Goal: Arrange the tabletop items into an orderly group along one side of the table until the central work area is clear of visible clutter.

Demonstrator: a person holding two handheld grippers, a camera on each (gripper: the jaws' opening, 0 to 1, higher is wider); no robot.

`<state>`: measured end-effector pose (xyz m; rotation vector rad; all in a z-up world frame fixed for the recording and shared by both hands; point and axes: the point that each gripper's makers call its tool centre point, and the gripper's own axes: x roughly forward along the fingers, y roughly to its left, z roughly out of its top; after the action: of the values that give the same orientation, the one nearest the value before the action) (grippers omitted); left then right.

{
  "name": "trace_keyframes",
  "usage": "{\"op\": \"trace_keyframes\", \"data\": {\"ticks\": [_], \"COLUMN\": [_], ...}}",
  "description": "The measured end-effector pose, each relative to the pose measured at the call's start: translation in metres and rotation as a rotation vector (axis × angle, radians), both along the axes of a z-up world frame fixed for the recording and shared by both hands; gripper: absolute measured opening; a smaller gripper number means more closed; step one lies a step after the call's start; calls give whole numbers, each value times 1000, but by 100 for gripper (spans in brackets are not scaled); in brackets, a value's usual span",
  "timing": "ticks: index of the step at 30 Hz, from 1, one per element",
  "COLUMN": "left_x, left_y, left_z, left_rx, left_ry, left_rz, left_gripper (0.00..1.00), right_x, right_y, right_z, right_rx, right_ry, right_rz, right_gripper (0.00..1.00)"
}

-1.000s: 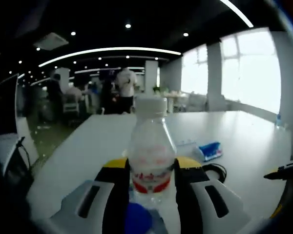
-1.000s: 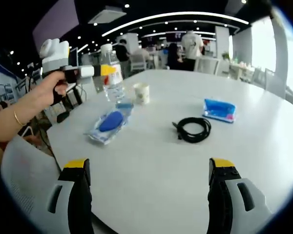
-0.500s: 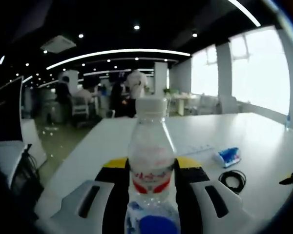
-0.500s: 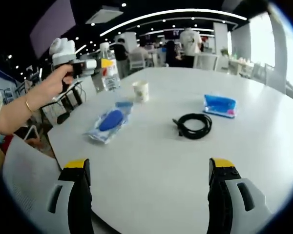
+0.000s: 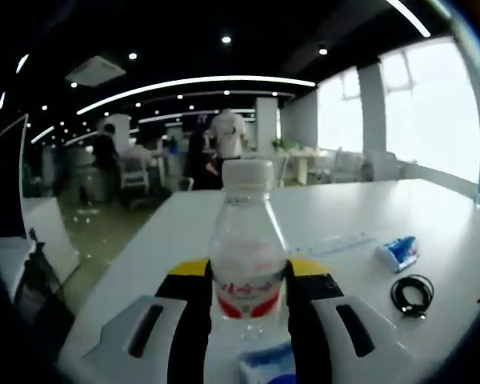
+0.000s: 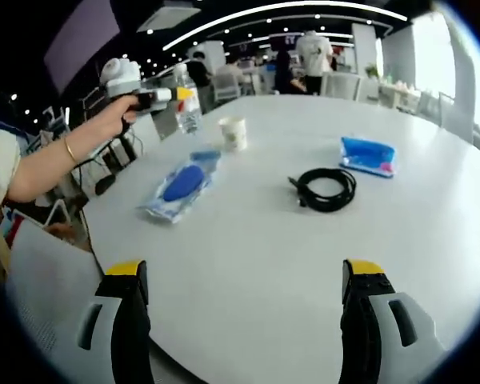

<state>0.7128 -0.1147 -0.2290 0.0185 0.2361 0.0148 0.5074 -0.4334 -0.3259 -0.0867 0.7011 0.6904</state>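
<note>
Wide-spread yellow-tipped right gripper [image 6: 244, 276] over the white table [image 6: 248, 264], nothing between the jaws. Coiled black cable [image 6: 326, 189] near mid-table: blue packet [image 6: 367, 155] just beyond it, bagged blue item [image 6: 178, 186] and paper cup [image 6: 233, 133] off to its left. Past the cup, at the table edge, left gripper [image 6: 182, 94] clamped on a clear water bottle [image 6: 187, 111].

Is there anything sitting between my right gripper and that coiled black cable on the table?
Nothing visible. Bare white table lies between the open right gripper and the black cable; the blue packet sits beyond it.
</note>
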Motion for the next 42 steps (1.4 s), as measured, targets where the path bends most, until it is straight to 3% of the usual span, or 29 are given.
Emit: {"op": "trace_keyframes", "data": {"ticks": [14,17,23,30,38,42], "left_x": [44,48,56,59,61,63], "left_y": [28,31,32,26,21,23], "left_z": [-35,-45,-55,-69,-71,-72], "left_rx": [-46,-100,-1,-11,7,13], "left_ry": [17,29,35,61,52,49], "left_rz": [23,28,13,3,5,12], "left_gripper": [34,34,34,34,34,34], "right_x": [-1,-1,-4,-2,0,1], "right_y": [1,-1,-2,-5,-7,-8], "right_z": [-13,-16,-21,-21,-20,-17], "right_rx": [0,-8,-20,-18,-28,4], "right_ry": [58,66,86,85,73,84], "right_rz": [-2,-8,-7,-25,-28,-46], "right_gripper": [100,100,100,100,99,99]}}
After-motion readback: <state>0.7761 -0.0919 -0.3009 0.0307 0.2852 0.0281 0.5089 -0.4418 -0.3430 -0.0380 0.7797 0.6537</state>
